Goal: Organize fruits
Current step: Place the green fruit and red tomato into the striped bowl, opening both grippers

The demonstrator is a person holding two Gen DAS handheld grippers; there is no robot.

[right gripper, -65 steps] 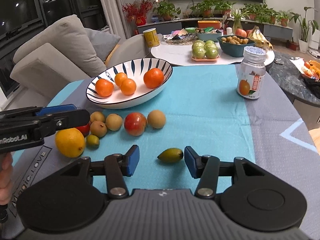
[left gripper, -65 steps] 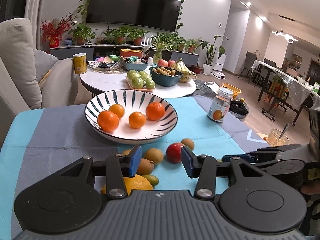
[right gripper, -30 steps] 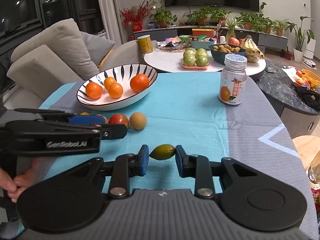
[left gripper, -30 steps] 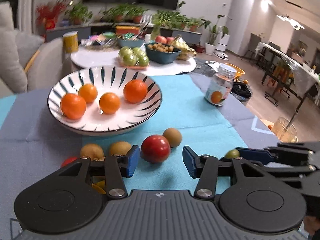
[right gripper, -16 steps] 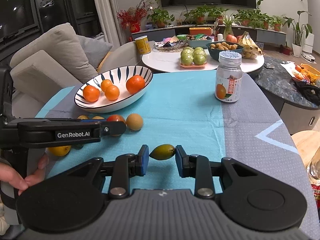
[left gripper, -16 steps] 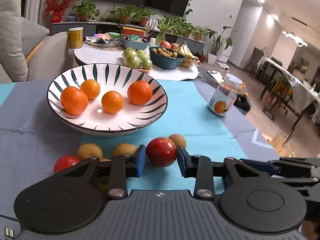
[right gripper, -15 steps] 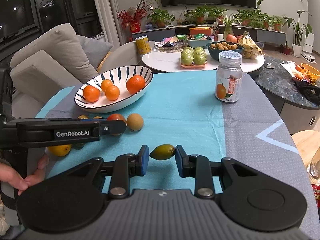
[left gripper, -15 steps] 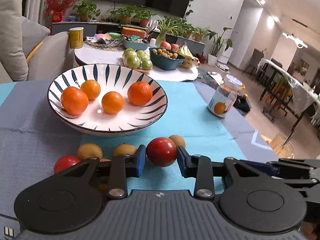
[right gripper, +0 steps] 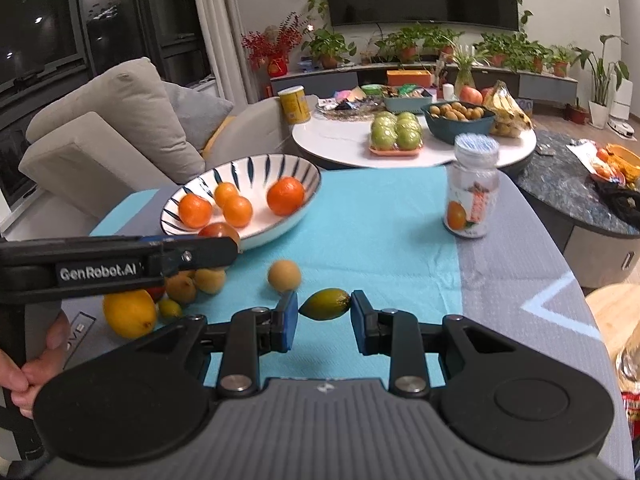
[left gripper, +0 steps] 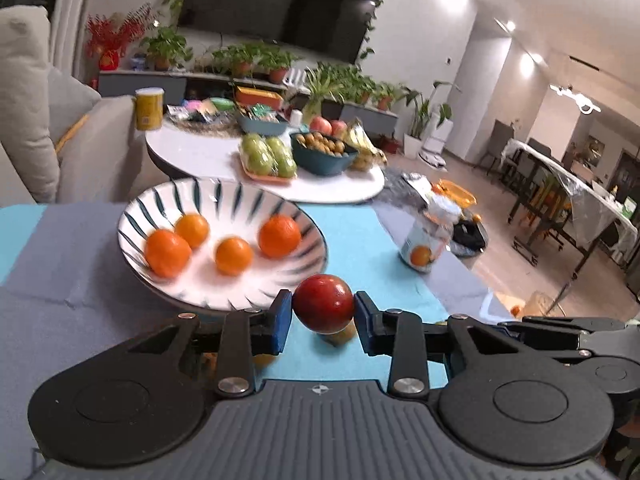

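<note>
My left gripper (left gripper: pixel 323 316) is shut on a red apple (left gripper: pixel 323 303) and holds it above the cloth, near the front rim of the striped bowl (left gripper: pixel 168 288), which holds several oranges (left gripper: pixel 279 236). My right gripper (right gripper: pixel 325 316) is shut on a small green-yellow fruit (right gripper: pixel 325 304) and holds it above the cloth. In the right wrist view the left gripper's finger (right gripper: pixel 120 264) reaches in from the left with the apple (right gripper: pixel 218 231) by the bowl (right gripper: pixel 276 228). A brown round fruit (right gripper: pixel 284 275), a lemon (right gripper: pixel 129 314) and several small fruits (right gripper: pixel 182 288) lie on the cloth.
A jar with an orange label (right gripper: pixel 472 196) stands on the right of the blue cloth (right gripper: pixel 380 232). A round white table (right gripper: pixel 352 140) with fruit and bowls stands behind. A sofa (right gripper: pixel 112 128) is at the left.
My left gripper has lifted the red apple off the cloth and moved it toward the bowl. My right gripper has lifted the small green-yellow fruit.
</note>
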